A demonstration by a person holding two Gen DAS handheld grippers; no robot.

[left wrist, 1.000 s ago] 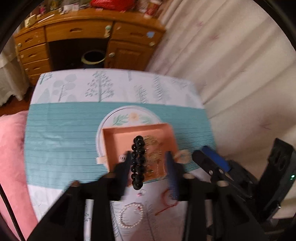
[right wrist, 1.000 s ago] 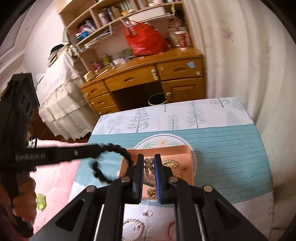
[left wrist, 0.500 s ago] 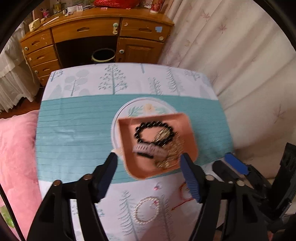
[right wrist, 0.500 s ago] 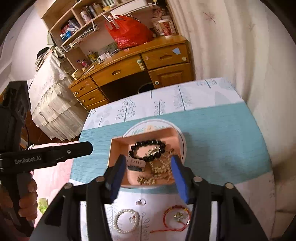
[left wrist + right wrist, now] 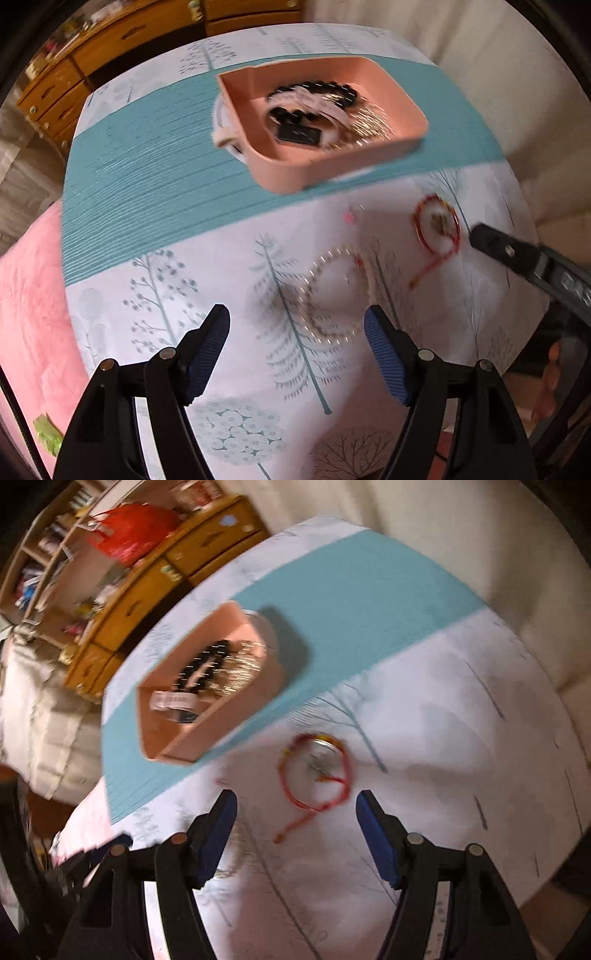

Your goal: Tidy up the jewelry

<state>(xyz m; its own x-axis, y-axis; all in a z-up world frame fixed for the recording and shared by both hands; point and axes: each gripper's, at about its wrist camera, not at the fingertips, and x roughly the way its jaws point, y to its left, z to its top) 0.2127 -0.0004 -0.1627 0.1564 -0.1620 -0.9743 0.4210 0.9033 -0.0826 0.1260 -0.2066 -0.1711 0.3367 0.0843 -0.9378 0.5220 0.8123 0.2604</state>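
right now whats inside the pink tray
In the pink tray: a black bead bracelet, gold chains, a dark tagged piece. Anything beneath that pile is covered.

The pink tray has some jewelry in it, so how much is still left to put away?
Done: the pink tray holds the black bead bracelet and gold chains. In hand: nothing; the left gripper is open by the pearl bracelet, and the right gripper is open near the red string bracelet. Left: both bracelets and a small pink piece lie on the tablecloth.
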